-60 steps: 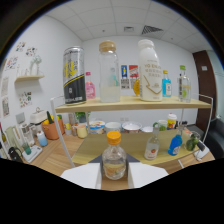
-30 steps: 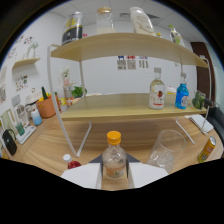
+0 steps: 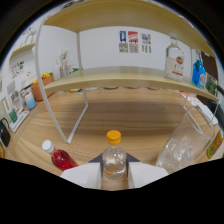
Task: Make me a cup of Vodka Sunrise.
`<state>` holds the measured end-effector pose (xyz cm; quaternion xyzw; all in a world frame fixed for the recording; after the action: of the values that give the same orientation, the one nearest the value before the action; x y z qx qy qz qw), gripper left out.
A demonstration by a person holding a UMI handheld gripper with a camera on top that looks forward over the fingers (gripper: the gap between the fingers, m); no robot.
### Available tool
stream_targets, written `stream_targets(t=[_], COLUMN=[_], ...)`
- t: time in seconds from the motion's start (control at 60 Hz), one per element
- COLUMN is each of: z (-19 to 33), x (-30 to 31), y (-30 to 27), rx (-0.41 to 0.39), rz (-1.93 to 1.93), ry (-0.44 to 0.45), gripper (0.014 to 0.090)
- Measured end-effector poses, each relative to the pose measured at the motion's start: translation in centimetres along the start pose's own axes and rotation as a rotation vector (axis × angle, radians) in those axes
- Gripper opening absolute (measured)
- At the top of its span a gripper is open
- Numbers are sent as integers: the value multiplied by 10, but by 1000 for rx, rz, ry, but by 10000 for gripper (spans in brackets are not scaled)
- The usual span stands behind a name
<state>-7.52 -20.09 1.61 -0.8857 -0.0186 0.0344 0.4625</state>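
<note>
We see the hand-held gripper (image 3: 114, 172) clamping an orange-capped clear bottle (image 3: 114, 159), now lowered toward the worktop (image 3: 130, 117); no label is legible.

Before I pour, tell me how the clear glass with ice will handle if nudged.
The glass looks tall and narrow, so probably tippy if bumped high. Ice fills it, likely adding weight low down. Clear walls may be slick. The tongs grip an orange-capped bottle beside it.

A small clear bottle (image 3: 114, 161) with an orange cap stands upright, near. To its right is a clear glass (image 3: 180, 146) holding ice; to its left, a tilted red-liquid bottle (image 3: 59, 158), white-capped.
</note>
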Motion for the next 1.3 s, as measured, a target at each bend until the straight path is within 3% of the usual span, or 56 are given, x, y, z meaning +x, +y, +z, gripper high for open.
stream_targets(t=[0.333, 0.417, 0.483, 0.567, 0.767, 1.0, 1.3], z=[-8, -12, -26, -56, -137, -193, -222], x=[-5, -4, -6, -2, 29, 95, 160], y=[10, 19, 9, -12, -39, -39, -230], rx=[-3, -47, -18, 36, 131, 124, 381], rz=[-41, -38, -28, -13, 7, 17, 53], ry=[-27, -39, -62, -69, -58, 29, 71], gripper=[375, 571, 765, 848, 860, 864, 858])
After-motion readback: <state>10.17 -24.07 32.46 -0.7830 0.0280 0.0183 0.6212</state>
